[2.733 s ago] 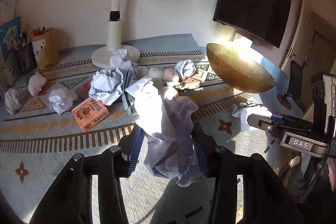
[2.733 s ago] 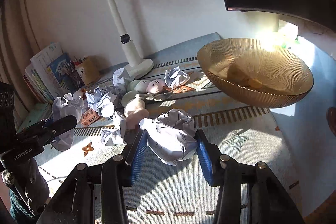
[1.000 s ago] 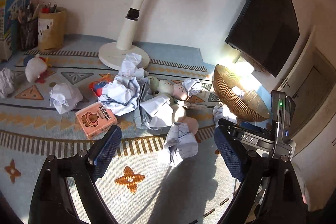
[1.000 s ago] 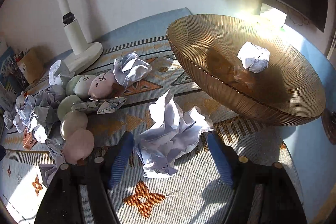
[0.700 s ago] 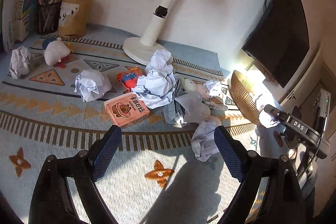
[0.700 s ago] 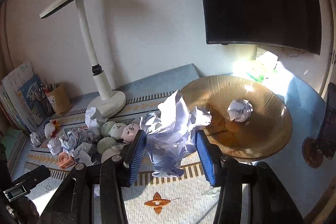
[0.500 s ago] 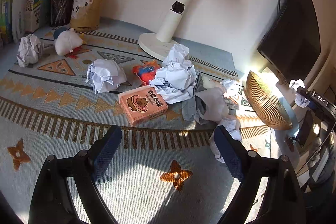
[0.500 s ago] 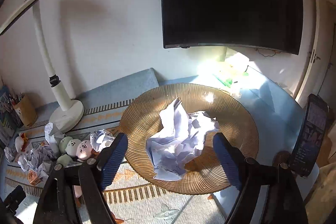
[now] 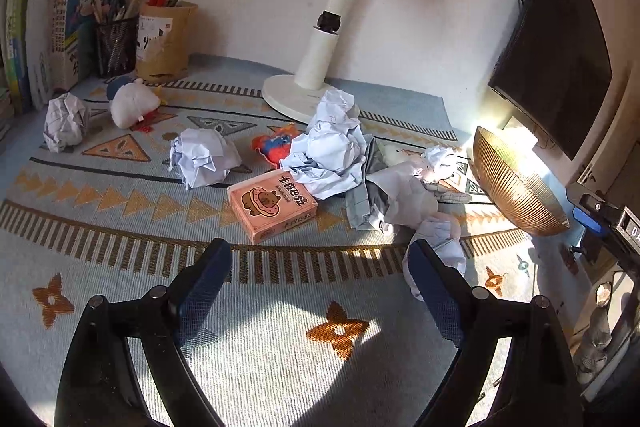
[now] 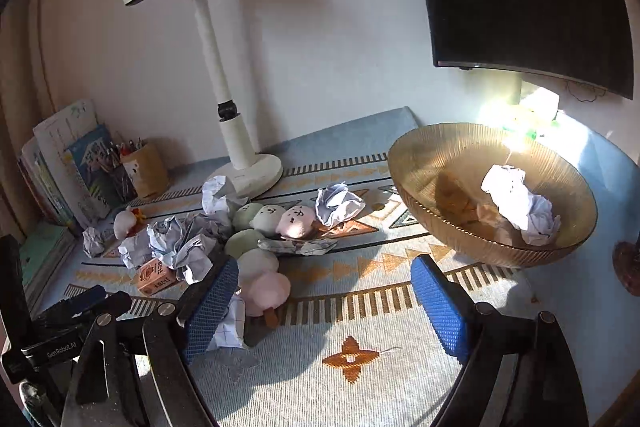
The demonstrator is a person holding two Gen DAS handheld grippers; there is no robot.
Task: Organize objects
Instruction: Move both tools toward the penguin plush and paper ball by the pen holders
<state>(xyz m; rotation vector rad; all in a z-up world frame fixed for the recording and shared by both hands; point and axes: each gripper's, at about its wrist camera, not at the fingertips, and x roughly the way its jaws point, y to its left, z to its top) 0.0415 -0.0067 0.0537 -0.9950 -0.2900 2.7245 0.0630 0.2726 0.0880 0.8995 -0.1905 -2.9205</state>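
Patterned rug point(image 9: 120, 211) spread over the surface, strewn mid-way with crumpled paper balls point(image 9: 204, 157), round plush toys point(image 10: 296, 219) and a pink box point(image 9: 272, 205) just beside the paper heap. At the right, amber ribbed bowl point(image 10: 440, 147) holding a crumpled paper point(image 10: 520, 203), well apart from the scattered heap. Behind, white lamp point(image 10: 240, 147) near the wall. Left tool point(image 9: 316, 291) spread wide, gripping nothing, low over bare rug. Right tool point(image 10: 324, 301) likewise wide apart and unladen, near the bowl.
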